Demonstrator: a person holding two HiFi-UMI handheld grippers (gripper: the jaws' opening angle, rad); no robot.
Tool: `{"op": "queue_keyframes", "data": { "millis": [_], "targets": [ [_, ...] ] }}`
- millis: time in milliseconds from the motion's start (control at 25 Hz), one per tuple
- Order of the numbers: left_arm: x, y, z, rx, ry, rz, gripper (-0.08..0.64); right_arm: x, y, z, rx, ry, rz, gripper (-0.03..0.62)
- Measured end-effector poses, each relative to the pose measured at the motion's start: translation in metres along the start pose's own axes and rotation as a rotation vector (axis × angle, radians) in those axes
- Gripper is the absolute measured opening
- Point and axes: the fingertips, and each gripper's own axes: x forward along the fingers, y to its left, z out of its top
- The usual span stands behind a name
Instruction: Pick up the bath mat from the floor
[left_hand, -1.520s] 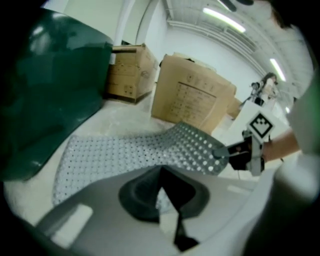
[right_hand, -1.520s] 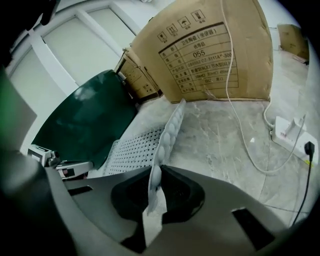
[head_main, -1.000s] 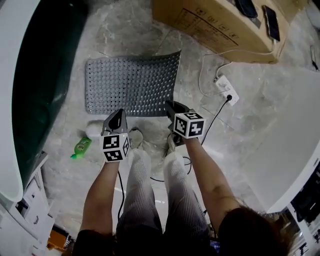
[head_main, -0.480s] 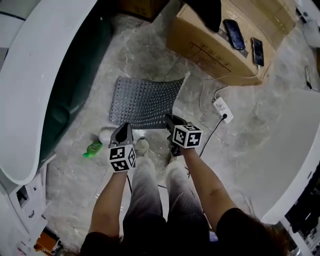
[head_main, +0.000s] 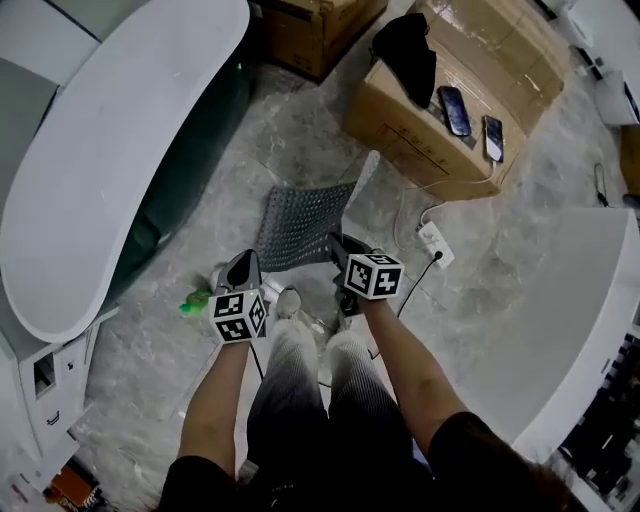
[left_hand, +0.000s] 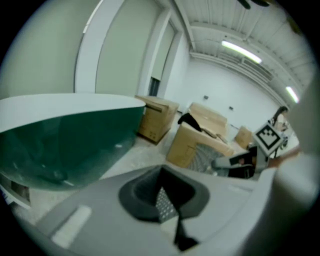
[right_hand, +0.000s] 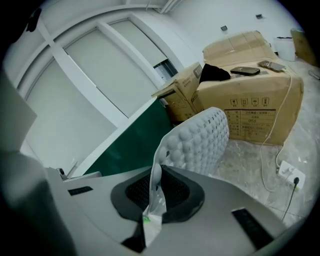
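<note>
The grey perforated bath mat (head_main: 305, 225) hangs off the floor by its near edge, sagging between my two grippers. My left gripper (head_main: 243, 260) is shut on the mat's near left corner, and a sliver of perforated mat (left_hand: 164, 204) shows between its jaws. My right gripper (head_main: 336, 243) is shut on the near right corner. In the right gripper view the mat's bumpy underside (right_hand: 200, 137) curls up and away from the closed jaws, with a thin plastic tag pinched at the jaw line.
A white bathtub (head_main: 110, 170) with a dark green side stands at the left. A cardboard box (head_main: 440, 150) beyond the mat carries two phones and a black cloth (head_main: 407, 55). A power strip (head_main: 434, 240) with cables lies at the right. A green bottle (head_main: 195, 300) lies by my left foot.
Both grippers have risen with the mat's near edge held in them. The mat has come up off the floor and now hangs folded and narrower.
</note>
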Motion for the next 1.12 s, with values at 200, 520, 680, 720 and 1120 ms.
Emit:
{"op": "queue_keyframes", "data": {
  "millis": [200, 520, 680, 720, 1120],
  "targets": [
    [-0.036, 0.000, 0.034, -0.043, -0.069, -0.009, 0.006, -0.016, 0.055, 0.021, -0.033, -0.037, 0.045, 0.012],
    [-0.089, 0.002, 0.066, -0.114, -0.103, -0.018, 0.006, -0.060, 0.117, 0.061, -0.080, -0.103, 0.109, 0.011],
    [-0.117, -0.003, 0.075, -0.139, -0.117, -0.039, 0.006, -0.088, 0.146, 0.068, -0.095, -0.114, 0.159, 0.011],
    [-0.124, -0.004, 0.077, -0.142, -0.125, -0.046, 0.006, -0.095, 0.154, 0.068, -0.109, -0.116, 0.169, 0.011],
    [-0.195, -0.026, 0.107, -0.120, -0.236, -0.072, 0.006, -0.168, 0.220, 0.082, -0.226, -0.160, 0.312, 0.011]
  ]
}}
